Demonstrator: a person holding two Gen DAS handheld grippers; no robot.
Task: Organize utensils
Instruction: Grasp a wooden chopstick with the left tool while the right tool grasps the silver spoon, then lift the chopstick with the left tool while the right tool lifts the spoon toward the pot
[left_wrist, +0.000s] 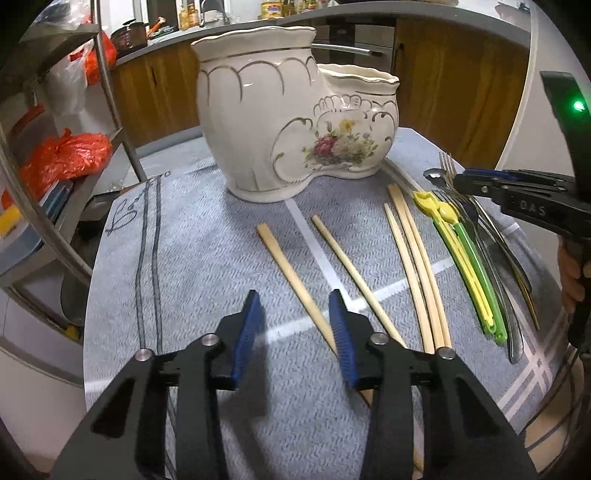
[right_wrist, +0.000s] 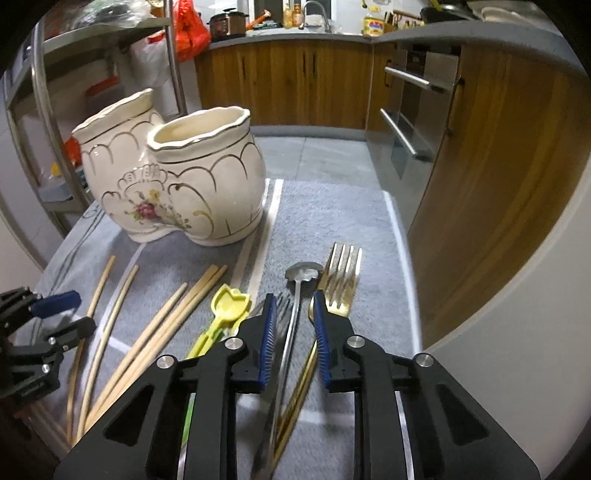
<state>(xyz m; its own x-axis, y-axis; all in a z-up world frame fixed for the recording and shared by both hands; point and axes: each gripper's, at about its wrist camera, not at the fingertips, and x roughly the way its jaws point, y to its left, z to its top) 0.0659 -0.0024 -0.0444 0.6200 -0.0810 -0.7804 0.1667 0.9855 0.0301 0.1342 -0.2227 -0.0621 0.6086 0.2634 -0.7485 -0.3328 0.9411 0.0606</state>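
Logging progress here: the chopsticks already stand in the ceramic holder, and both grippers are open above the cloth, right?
Not quite. The chopsticks lie flat on the cloth, as the left wrist view shows; the ceramic holder looks empty. Left gripper and right gripper are open.

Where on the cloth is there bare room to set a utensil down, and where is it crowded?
Bare cloth lies left of the chopsticks, in front of the ceramic holder. More lies beyond the fork, right of the holder. It is crowded from the chopsticks through the yellow and green tools to the metal cutlery.
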